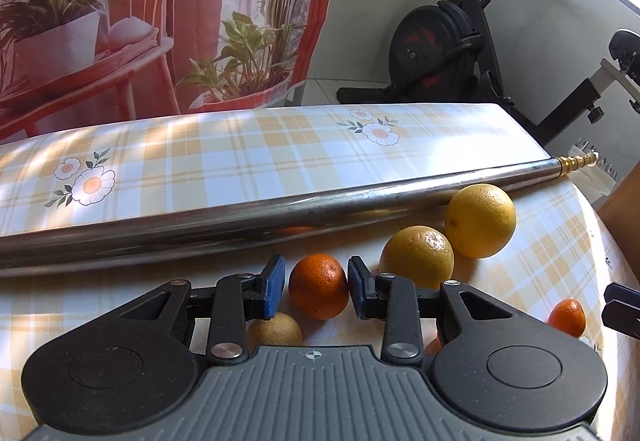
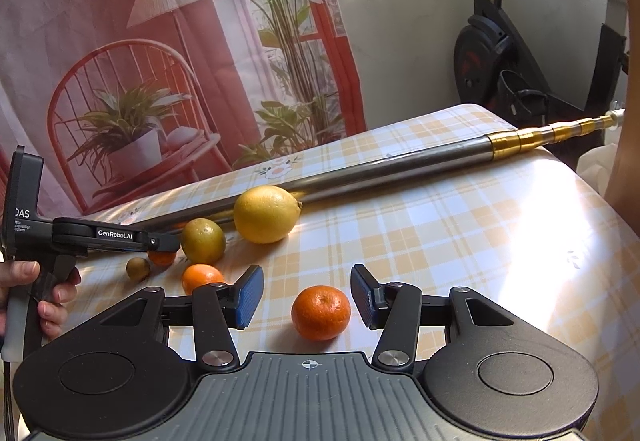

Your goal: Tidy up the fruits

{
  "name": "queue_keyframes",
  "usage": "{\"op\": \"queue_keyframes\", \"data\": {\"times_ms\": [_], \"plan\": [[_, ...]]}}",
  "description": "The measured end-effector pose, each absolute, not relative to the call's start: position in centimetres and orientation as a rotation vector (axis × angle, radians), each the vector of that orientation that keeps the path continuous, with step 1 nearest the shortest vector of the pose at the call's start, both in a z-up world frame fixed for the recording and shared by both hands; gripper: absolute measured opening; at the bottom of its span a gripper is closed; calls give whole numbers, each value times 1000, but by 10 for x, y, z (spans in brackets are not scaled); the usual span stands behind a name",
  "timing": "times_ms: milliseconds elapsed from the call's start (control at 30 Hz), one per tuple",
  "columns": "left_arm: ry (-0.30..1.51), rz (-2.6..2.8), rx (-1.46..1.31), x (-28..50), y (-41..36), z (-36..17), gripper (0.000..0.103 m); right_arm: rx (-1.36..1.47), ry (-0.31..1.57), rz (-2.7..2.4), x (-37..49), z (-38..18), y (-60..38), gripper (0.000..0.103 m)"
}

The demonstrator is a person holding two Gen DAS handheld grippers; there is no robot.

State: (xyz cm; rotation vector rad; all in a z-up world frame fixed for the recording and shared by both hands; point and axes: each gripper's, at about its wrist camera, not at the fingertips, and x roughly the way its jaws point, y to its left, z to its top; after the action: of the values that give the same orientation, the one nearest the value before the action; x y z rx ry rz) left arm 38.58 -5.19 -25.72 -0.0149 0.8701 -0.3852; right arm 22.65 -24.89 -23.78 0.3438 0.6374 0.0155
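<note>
Left wrist view: the left gripper (image 1: 317, 287) has its blue pads on either side of a small orange mandarin (image 1: 318, 286). The pads sit right against the fruit's sides, though whether they press it or only flank it cannot be told. The mandarin lies on the checked tablecloth (image 1: 200, 169), just on the near side of the long steel pole (image 1: 240, 213) that crosses the table. Beyond the right pad, also near the pole, lies a yellow-orange citrus (image 1: 418, 255), and past that a larger yellow one (image 1: 480, 219) that touches the pole or nearly so. A dull greenish-yellow fruit (image 1: 276, 329) is half hidden under the left finger and the gripper body. Far from the pole, at the right edge, another small mandarin (image 1: 567, 317) shows beside the black tip of the right gripper (image 1: 622, 311), which is cut off by the frame.

Right wrist view: the right gripper (image 2: 307, 297) stands wide open and grips nothing; a mandarin (image 2: 321, 312) lies on the cloth between its pads, clear of both. Against the pole (image 2: 400, 169) rests a lemon (image 2: 267, 214), with a greenish orange (image 2: 203, 241) next to it. A further mandarin (image 2: 202, 277) is partly covered by the left finger. The left gripper (image 2: 120, 235), seen side-on, hides most of an orange fruit (image 2: 162, 258); a tiny olive-brown fruit (image 2: 138, 268) lies beside it. A hand (image 2: 24, 281) holds its handle.
</note>
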Motion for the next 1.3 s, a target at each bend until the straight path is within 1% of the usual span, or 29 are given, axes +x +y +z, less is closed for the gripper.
{"op": "queue_keyframes", "data": {"times_ms": [200, 433, 833, 1167, 1300], "plan": [[840, -375, 50, 374, -54, -250, 32, 334, 638, 12, 223, -238, -248, 46], [767, -392, 71, 346, -45, -227, 32, 307, 642, 1, 215, -243, -251, 46], [679, -331, -18, 291, -6, -191, 32, 311, 624, 3, 207, -235, -249, 46], [640, -242, -81, 235, 35, -181, 32, 273, 626, 24, 209, -221, -240, 46], [631, -219, -63, 220, 38, -180, 32, 267, 635, 26, 211, -219, -234, 46]]}}
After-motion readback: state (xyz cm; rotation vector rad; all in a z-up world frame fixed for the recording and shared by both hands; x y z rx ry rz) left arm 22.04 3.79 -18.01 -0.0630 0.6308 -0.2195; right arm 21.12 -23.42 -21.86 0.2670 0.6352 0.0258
